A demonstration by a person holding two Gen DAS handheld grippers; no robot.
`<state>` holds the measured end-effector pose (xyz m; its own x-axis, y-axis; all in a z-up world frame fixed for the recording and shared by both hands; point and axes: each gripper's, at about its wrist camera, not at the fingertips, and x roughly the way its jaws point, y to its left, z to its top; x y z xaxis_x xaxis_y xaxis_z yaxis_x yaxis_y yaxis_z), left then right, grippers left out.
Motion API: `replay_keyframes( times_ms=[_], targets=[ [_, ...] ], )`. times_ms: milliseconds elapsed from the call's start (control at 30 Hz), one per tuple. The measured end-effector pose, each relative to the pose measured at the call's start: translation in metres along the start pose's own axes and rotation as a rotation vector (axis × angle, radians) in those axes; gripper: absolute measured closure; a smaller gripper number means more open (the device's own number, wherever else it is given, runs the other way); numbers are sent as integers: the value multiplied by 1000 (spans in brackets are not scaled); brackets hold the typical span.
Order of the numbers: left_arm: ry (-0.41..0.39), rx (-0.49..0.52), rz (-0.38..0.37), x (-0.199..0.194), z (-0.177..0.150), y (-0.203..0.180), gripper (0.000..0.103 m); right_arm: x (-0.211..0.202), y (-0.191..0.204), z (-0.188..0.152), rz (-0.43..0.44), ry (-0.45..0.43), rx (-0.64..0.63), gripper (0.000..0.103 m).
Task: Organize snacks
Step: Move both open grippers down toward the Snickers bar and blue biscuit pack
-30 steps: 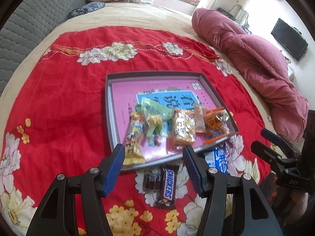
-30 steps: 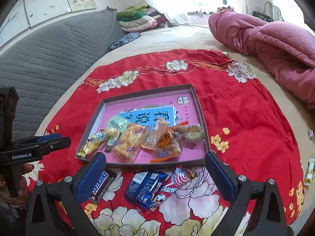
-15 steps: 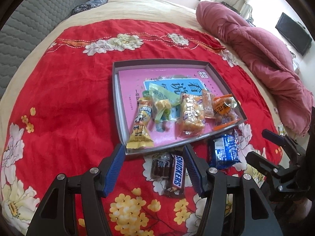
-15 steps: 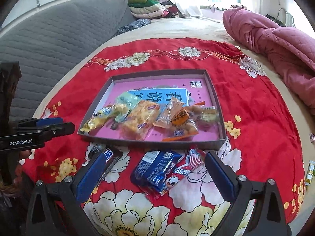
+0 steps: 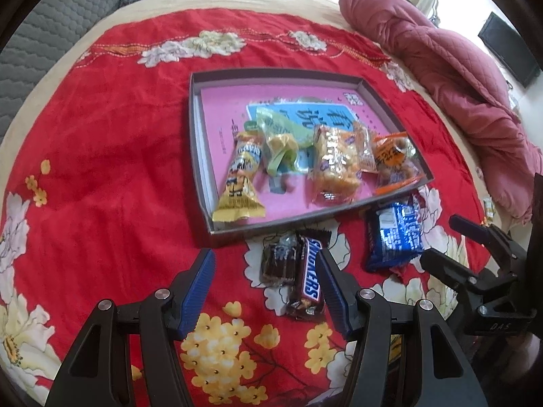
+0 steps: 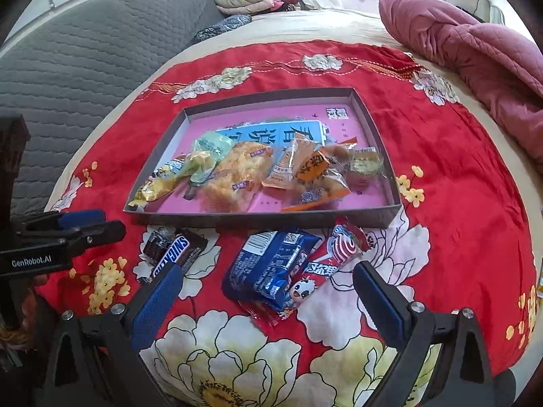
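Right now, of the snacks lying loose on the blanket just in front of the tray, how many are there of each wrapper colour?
Brown: 2 (the Snickers bar and a small dark chocolate pack)
Blue: 1 (a blue biscuit packet)
Red: 1 (a red lollipop-print packet)
Total: 4

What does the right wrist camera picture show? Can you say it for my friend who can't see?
The open right gripper hangs over a blue snack pack and a red lollipop wrapper lying on a red flowered blanket. Behind them a shallow tray holds several snacks. A Snickers bar lies left, near the left gripper.
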<state>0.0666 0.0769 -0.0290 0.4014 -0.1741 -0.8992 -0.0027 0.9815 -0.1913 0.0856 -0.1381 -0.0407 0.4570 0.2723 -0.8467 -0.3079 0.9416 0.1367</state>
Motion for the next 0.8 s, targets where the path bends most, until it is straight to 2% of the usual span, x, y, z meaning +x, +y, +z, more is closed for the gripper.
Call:
replay_keyframes(
  times_ms=[467,800],
  targets=[
    [55,24,-19,19,-6,0,40,7,13,-3,-17,11,-66,2],
    [85,20,-28,31,-8,1,40,14,10,-2,-19,20,-41,2]
  ],
)
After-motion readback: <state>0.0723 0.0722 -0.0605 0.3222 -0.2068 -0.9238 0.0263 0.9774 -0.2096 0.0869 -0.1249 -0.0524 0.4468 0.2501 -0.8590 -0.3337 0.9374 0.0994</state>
